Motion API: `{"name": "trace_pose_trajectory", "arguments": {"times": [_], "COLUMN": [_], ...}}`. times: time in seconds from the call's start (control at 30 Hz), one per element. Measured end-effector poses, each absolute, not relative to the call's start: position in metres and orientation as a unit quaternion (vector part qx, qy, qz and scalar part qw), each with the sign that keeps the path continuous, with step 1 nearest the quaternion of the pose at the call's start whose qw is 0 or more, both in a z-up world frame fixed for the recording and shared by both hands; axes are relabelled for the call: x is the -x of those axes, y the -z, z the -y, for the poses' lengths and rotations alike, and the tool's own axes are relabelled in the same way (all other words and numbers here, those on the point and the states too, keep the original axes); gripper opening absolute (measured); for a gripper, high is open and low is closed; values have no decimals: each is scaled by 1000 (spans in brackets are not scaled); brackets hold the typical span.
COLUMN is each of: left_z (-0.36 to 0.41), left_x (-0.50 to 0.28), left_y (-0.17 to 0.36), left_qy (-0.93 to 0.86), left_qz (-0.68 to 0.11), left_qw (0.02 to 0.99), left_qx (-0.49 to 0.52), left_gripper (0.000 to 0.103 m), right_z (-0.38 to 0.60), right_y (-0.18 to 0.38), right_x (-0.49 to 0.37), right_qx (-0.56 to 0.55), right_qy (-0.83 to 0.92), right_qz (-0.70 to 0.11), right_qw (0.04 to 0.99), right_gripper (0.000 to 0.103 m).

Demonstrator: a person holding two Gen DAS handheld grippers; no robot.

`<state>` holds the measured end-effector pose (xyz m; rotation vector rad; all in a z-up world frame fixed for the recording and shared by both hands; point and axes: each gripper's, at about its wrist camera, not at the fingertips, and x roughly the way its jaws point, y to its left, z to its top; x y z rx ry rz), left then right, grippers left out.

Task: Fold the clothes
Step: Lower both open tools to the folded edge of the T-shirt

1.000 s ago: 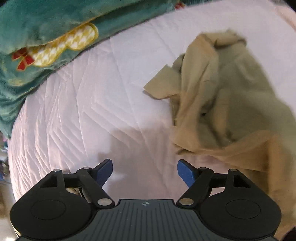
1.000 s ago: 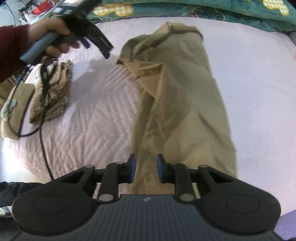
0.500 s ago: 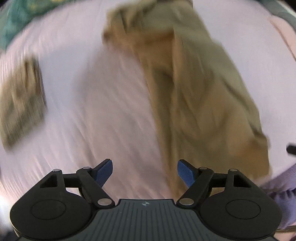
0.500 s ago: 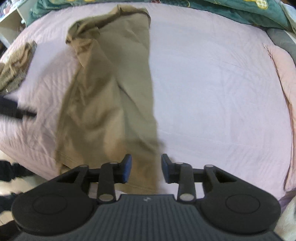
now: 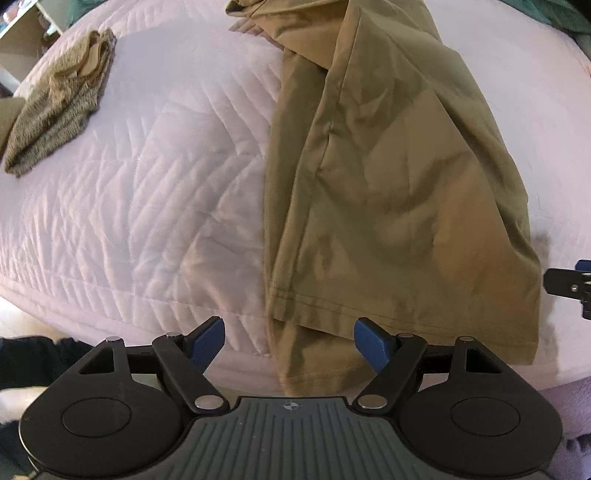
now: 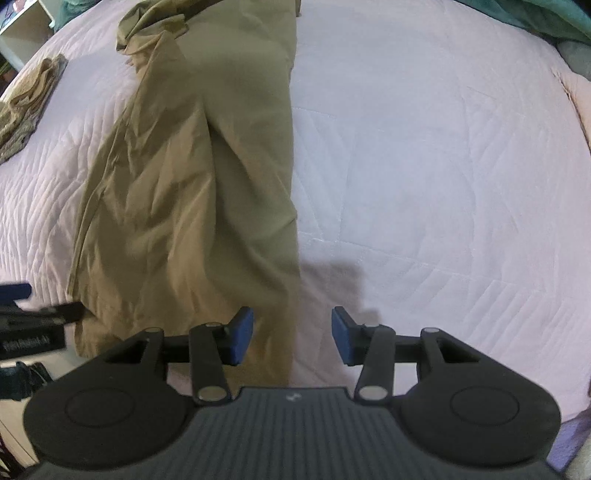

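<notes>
A khaki garment (image 5: 388, 177) lies stretched out and wrinkled on the pale quilted bed, its hem at the near edge; it also fills the left half of the right wrist view (image 6: 192, 177). My left gripper (image 5: 289, 341) points down over the hem's left corner, open, nothing between its pads. My right gripper (image 6: 291, 336) hovers over the hem's right edge, its jaws opening, with the cloth edge below them and not pinched. The right gripper's tip (image 5: 569, 282) shows at the far right of the left wrist view, and the left gripper (image 6: 33, 317) at the far left of the right wrist view.
A folded brown knitted garment (image 5: 55, 103) lies at the bed's far left, also seen in the right wrist view (image 6: 26, 107). Teal bedding (image 6: 535, 18) sits at the far edge. The bed (image 6: 443, 184) is bare quilt to the right of the khaki garment.
Both grippers have come down to the near hem of the khaki garment. The left one swung over from the far side of the bed. The right jaws have widened.
</notes>
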<state>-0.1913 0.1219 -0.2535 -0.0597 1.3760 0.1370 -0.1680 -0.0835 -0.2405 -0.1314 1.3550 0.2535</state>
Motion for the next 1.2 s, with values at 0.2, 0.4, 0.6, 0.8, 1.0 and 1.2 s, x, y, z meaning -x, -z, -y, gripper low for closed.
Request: {"name": "trace_pose_trajectory", "arguments": {"times": [0.2,0.4,0.6,0.8,1.0,1.2], "left_z": [-125,-129,-133,-147,-151,-146], "left_x": [190,188,195,202,191,182], "left_y": [258,261,260,262,273,301], "left_qy": [-69,-73,-72,-91,-70,-55], "left_qz": [-631,-630,-625,-616,-613,-635], "left_qw": [772,773,776,780,784,768], "left_qx": [32,32,39,57,68,66], "left_gripper": [78,78,78,78,78,77], "right_z": [82,80,80,88,95,94], "right_y": [250,256,261,264,269,276], "right_x": [169,172,178,183,183,179], "right_qx": [61,63,52,52,40,34], "right_qy": [-109,-98,-96,-92,-83,-84], "right_qz": [-626,-629,-631,-628,-629,-632], "right_qw": [769,768,768,771,772,769], "right_gripper": [47,47,47,47,48,48]}}
